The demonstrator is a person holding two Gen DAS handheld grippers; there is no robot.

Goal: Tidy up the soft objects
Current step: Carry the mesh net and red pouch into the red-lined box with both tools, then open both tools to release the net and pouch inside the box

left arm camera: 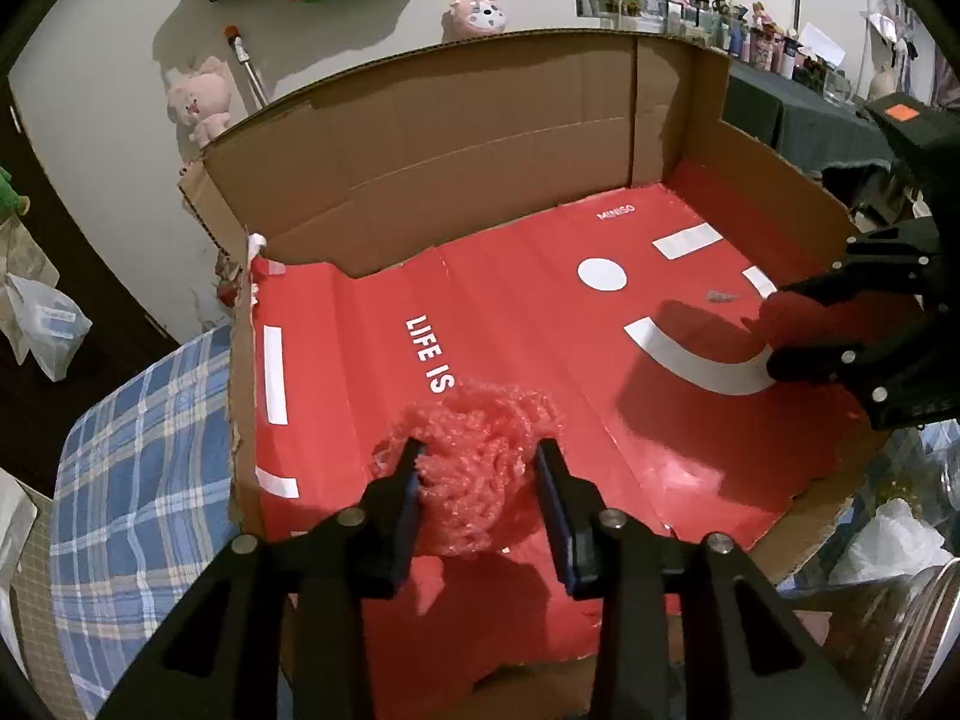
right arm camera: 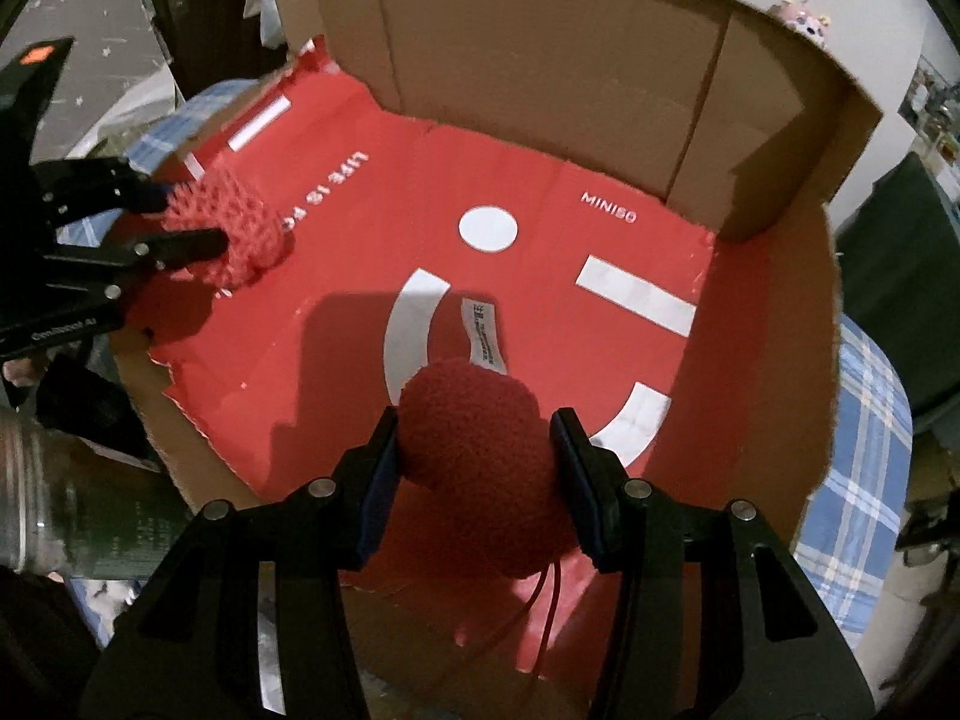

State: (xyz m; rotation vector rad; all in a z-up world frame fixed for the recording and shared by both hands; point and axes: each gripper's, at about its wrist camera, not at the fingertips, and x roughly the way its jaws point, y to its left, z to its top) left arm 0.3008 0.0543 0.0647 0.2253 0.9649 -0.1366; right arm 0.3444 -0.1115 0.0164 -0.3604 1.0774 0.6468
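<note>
A shaggy pink-red soft ball (left arm camera: 480, 480) sits between the fingers of my left gripper (left arm camera: 480, 450), low over the near left of the box floor, with both pads against it. The right wrist view shows the same ball (right arm camera: 240, 234) in my left gripper (right arm camera: 192, 219). My right gripper (right arm camera: 475, 420) is shut on a dark red fuzzy ball (right arm camera: 474, 462) that has a white tag (right arm camera: 483, 330) and a thin red cord. In the left wrist view, my right gripper (left arm camera: 777, 330) is over the right side of the box. The open cardboard box (left arm camera: 480, 138) has a red printed floor (right arm camera: 336, 324).
The box rests on a blue plaid cloth (left arm camera: 138, 480). Its tall back wall (right arm camera: 540, 48) and side flaps stand up around the floor. Two pink plush toys (left arm camera: 201, 96) (left arm camera: 477, 15) lie beyond it, plastic bags (left arm camera: 45, 324) at the left, a cluttered shelf (left arm camera: 750, 18) behind.
</note>
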